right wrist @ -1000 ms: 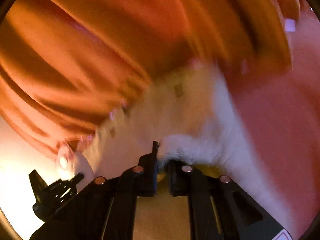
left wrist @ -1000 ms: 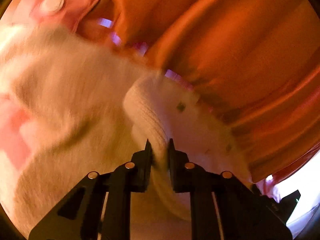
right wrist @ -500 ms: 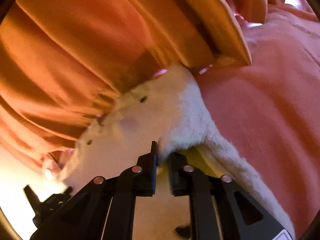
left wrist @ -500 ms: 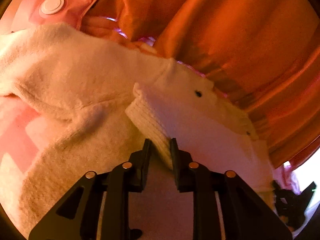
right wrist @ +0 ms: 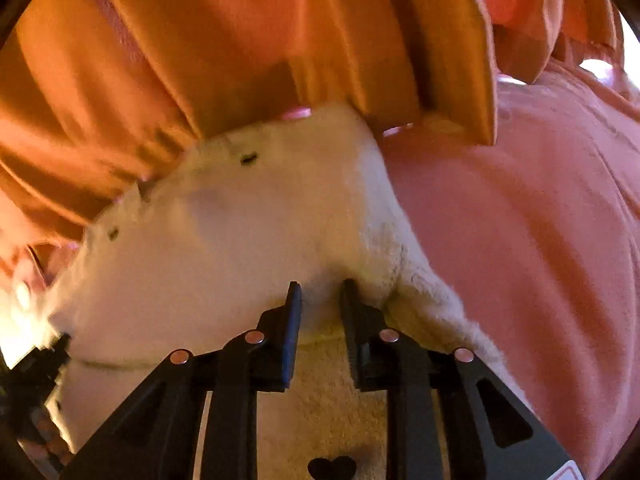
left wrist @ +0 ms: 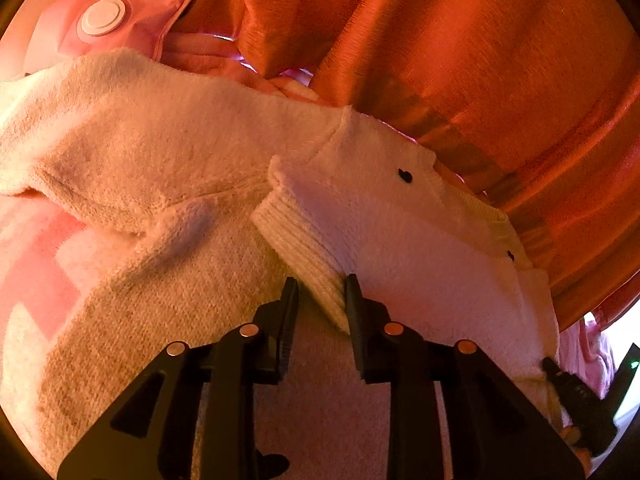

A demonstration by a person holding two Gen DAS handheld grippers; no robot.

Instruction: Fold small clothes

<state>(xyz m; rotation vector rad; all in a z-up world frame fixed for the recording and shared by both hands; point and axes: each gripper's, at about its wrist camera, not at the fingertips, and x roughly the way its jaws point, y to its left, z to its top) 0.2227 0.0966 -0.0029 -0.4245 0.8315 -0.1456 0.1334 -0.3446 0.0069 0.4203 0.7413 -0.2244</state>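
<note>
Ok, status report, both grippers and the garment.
Left gripper shut on cream sweater ribbed hem. Right gripper shut on its edge. Orange curtain close behind.

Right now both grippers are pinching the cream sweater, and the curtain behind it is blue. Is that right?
Not quite: the curtain is orange, not blue, as both wrist views show. The rest stands: the left gripper pinches the ribbed edge of the cream sweater, and the right gripper pinches its fuzzy edge.
</note>
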